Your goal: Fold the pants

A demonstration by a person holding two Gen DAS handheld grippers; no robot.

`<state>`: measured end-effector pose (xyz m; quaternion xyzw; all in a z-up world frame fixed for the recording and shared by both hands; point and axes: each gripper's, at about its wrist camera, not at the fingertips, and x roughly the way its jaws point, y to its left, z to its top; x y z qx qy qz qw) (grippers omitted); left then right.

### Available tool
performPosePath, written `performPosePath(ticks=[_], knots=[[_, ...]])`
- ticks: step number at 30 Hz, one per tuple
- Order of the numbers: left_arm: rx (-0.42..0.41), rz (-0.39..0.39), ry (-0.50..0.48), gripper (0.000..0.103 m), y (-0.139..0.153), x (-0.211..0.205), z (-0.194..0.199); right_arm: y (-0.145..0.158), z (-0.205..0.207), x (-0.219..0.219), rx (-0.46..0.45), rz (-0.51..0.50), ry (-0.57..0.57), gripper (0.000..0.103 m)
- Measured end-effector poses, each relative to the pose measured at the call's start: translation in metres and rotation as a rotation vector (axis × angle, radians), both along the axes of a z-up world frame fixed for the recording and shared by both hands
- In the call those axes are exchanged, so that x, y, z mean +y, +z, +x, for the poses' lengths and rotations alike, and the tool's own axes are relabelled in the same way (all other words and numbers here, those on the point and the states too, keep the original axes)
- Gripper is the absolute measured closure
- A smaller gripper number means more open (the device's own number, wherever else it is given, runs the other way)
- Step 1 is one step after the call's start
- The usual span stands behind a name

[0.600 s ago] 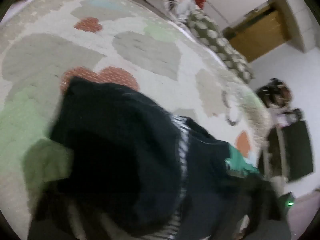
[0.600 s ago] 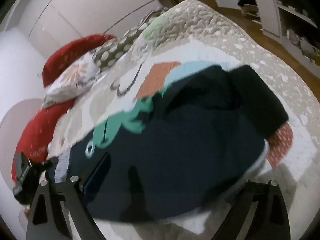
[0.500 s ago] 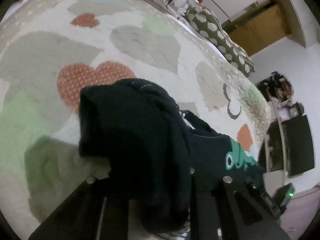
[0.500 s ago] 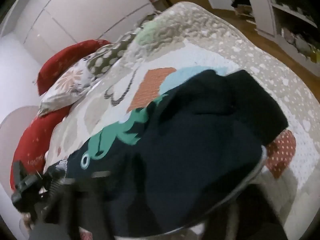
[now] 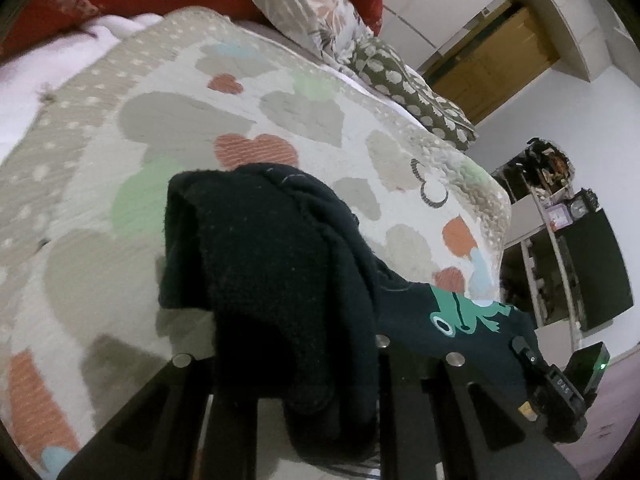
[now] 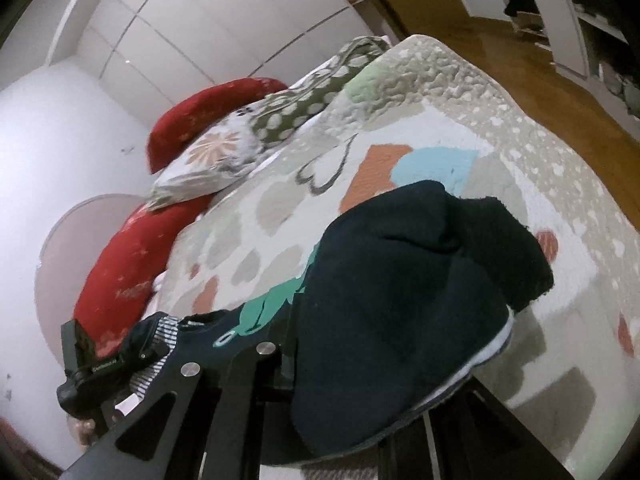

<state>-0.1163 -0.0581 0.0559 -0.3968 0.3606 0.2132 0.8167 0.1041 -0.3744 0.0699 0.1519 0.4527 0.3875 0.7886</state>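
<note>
The bed (image 5: 280, 92), under its heart-patterned quilt (image 6: 500, 128), carried the dark pants (image 5: 272, 264), which had been swept quickly across a moment earlier and now hung steadier, bunched and doubled over near the front edge. The frog print (image 5: 460, 312) had come into plain sight between the two holds, suggesting a fold was partway through and not yet laid flat. The left tongs (image 5: 296, 400) were clamped on a thick wad of pants; the right tongs (image 6: 352, 392) likewise gripped the cloth.
</note>
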Motion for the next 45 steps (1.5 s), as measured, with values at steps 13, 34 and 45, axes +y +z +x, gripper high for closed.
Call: performPosePath(ticks=[13,34,45], knots=[[0.165,0.076,0.189,0.044,-0.026,-0.020,-0.085,-0.049,-0.036,-0.057,0.058,-0.127,-0.119,0.074],[0.253,0.146,0.115,0.025,-0.046,-0.061,-0.069,-0.042,-0.057,-0.034,-0.029,-0.186,-0.037,0.051],[0.179,0.091,0.230,0.025,-0.023,-0.041,-0.107,-0.045,-0.047,-0.058,0.022,-0.201,-0.185,0.037]])
